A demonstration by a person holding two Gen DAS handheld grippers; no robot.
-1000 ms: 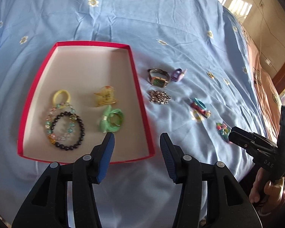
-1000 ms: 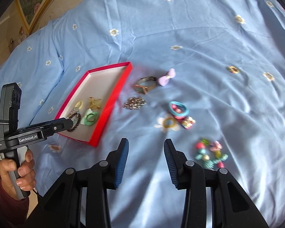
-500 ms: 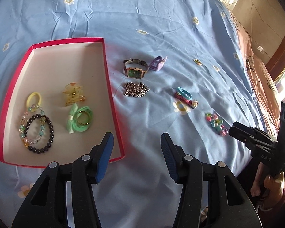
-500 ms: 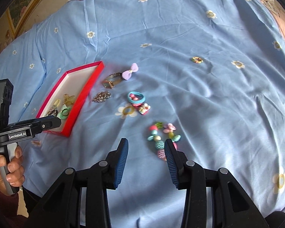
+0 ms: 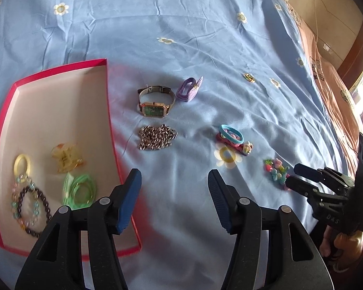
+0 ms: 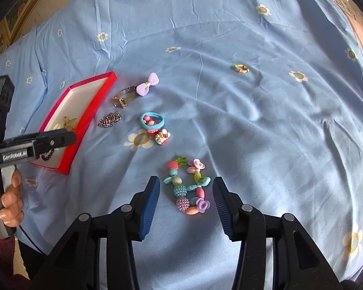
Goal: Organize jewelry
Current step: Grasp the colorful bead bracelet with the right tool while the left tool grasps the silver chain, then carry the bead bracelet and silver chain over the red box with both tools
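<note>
A red tray (image 5: 60, 111) with a pale floor holds a dark bead bracelet (image 5: 34, 207), a green bow tie (image 5: 81, 189), an amber clip (image 5: 66, 158) and a yellow hair tie (image 5: 23, 164). On the blue sheet lie a watch (image 5: 155, 104), a silver chain (image 5: 157, 136), a purple bow clip (image 5: 190, 88), a blue hair-tie cluster (image 5: 232, 137) and a gold ring (image 6: 240, 68). My left gripper (image 5: 173, 181) hangs over bare sheet beside the tray, its jaws opening and empty. My right gripper (image 6: 186, 186) is opening, with the colourful bead bracelet (image 6: 188, 188) lying untouched between its fingertips.
The blue flowered sheet (image 6: 278, 133) covers the whole bed and is wrinkled. A pink patterned cover (image 5: 331, 91) and a wooden frame run along the right edge. A hand (image 6: 9, 203) holds the left gripper's handle at the near left.
The left gripper has shifted right, away from the tray and toward the loose pieces. The right gripper has come down over the bead bracelet, which now lies between its fingers. Both jaws stand wider.
</note>
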